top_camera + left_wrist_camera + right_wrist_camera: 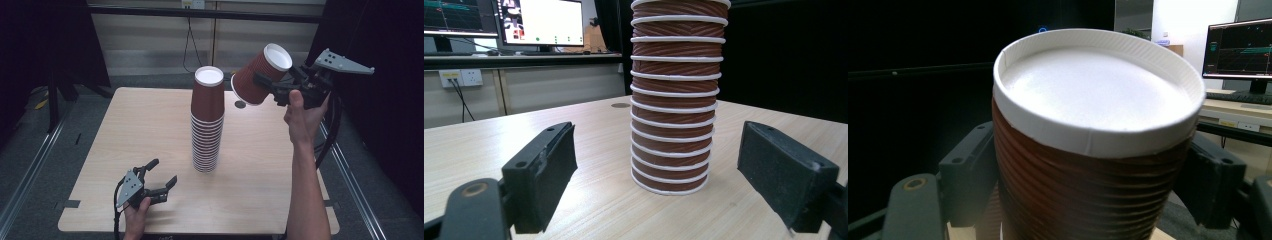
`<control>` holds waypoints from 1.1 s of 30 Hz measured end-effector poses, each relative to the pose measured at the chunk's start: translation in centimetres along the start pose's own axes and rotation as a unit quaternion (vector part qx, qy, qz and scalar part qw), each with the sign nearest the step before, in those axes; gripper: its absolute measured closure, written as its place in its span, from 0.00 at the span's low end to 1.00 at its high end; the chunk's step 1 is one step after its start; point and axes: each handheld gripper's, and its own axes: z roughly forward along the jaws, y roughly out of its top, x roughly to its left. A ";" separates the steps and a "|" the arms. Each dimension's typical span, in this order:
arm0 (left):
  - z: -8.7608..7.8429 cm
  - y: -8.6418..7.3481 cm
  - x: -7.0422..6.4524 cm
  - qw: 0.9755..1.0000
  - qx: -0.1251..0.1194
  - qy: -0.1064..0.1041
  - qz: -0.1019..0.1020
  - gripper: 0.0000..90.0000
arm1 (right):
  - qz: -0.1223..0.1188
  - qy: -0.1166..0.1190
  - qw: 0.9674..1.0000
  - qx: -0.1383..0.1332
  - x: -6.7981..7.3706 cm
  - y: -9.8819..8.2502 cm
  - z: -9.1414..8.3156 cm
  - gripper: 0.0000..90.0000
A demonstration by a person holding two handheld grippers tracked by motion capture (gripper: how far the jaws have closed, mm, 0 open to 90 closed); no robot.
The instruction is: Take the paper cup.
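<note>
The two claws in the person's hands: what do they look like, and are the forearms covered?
Both are black two-jaw tools. The left claw and the right claw each carry a grey three-cornered plate with small holes on top and trail a black cable. The jaw pads are flat, matt black blocks. Both forearms are bare, no sleeves.

We see one tall stack of brown ribbed paper cups (207, 120) and one single brown ribbed paper cup (261, 75) apart from it. We count two black grippers, one wooden table (145, 130), and two computer screens (541, 22).
</note>
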 end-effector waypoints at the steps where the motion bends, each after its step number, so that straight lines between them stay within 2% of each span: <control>1: 0.0 0.0 0.0 1.000 0.000 0.000 0.000 0.17 | 0.000 -0.001 1.000 0.002 0.0 -0.2 -0.1 0.23; 18: 0.0 0.0 0.0 1.000 0.000 0.000 0.000 0.17 | 0.009 -0.011 0.999 0.030 0.1 -3.7 -1.1 0.23; 28: 0.0 0.0 0.0 1.000 0.001 0.001 0.000 0.17 | 0.032 -0.010 0.998 0.044 0.2 -6.9 -1.5 0.23; 33: 0.0 0.0 0.0 1.000 0.002 0.001 -0.002 0.17 | 0.032 -0.012 0.998 0.052 0.7 -8.1 -1.8 0.23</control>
